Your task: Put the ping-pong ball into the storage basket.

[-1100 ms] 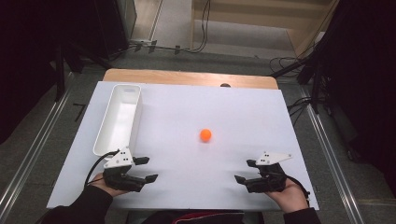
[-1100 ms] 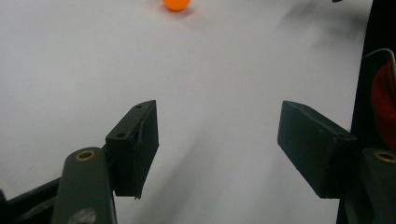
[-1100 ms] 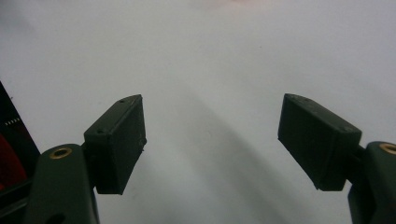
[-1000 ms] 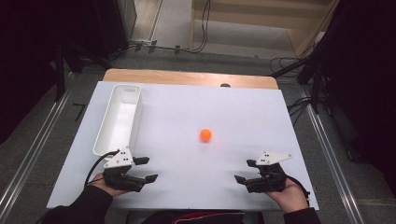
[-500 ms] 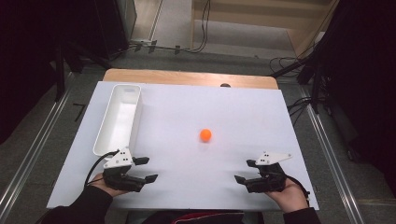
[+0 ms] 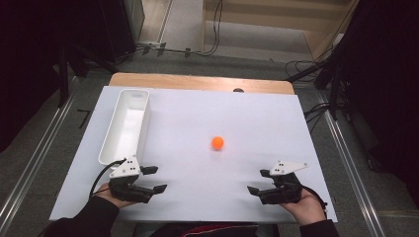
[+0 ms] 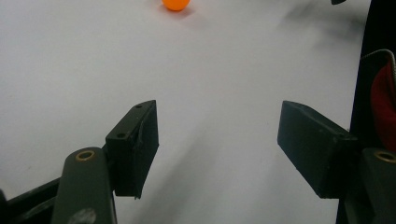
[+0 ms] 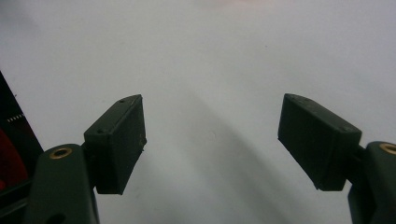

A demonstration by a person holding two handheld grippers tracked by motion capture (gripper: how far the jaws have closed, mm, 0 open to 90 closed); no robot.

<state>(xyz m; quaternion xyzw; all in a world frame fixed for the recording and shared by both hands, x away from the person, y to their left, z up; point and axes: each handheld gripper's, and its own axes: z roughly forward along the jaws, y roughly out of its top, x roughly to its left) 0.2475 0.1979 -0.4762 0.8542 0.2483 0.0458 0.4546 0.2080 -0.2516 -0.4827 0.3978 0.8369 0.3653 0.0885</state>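
A white table top (image 6: pixel 247 118) takes up the middle of the high view, with a strip of bare wood along its far edge. A small orange ball (image 6: pixel 217 142) lies alone just right of the frame's centre, touching nothing. A long white tray (image 6: pixel 144 126) stands at the upper left of the white surface, its length running away from the person.

Two hands come in from the bottom edge. At the lower left, the left gripper (image 6: pixel 153 179) rests near the tray's near end and points toward the middle; its jaws are spread with nothing between them. In the left gripper view the gap (image 7: pixel 217 140) frames bare white surface, and the ball (image 7: pixel 175 3) sits at the top edge, well apart.

At the lower right, the right gripper (image 6: pixel 259 181) points inward too, jaws spread and empty; the right gripper view shows bare white surface in the gap (image 8: pixel 212 140).
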